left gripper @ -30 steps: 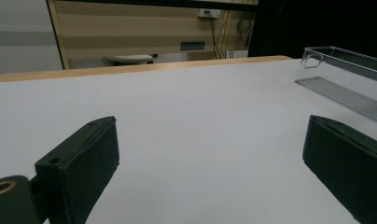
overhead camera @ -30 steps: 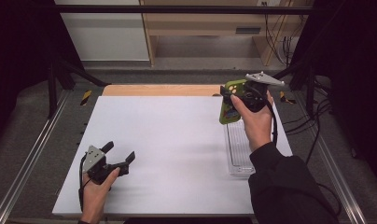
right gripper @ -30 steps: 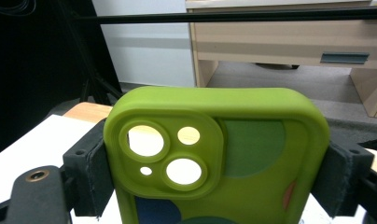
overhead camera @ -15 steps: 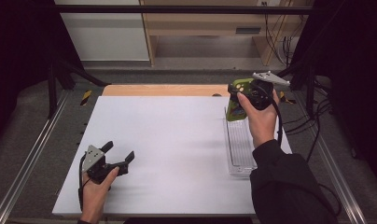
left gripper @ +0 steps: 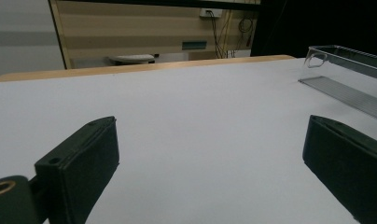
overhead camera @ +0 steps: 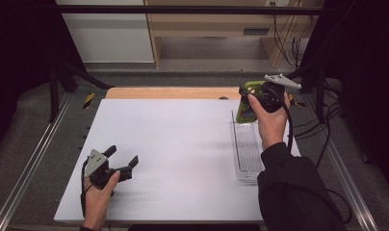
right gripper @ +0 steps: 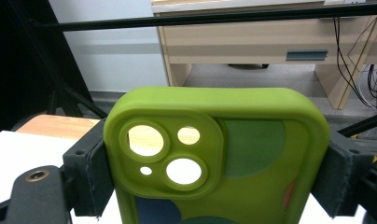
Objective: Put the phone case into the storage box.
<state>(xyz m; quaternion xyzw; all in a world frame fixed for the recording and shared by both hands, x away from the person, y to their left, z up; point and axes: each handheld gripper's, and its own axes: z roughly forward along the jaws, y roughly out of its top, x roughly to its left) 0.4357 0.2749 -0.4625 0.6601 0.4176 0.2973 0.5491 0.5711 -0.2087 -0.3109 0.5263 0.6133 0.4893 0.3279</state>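
One lime-green phone case (right gripper: 214, 154) with round camera cutouts

We see the white tabletop (overhead camera: 183, 144) evenly and brightly lit from above with only faint soft shadows, the surroundings falling off into near black, the high view soft and grainy, and the near jaws slightly blurred in both gripper views.

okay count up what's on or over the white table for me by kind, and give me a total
Green phone case: 1
Clear plastic tray: 1
Gripper: 2, the left gripper and the right gripper
Total: 4
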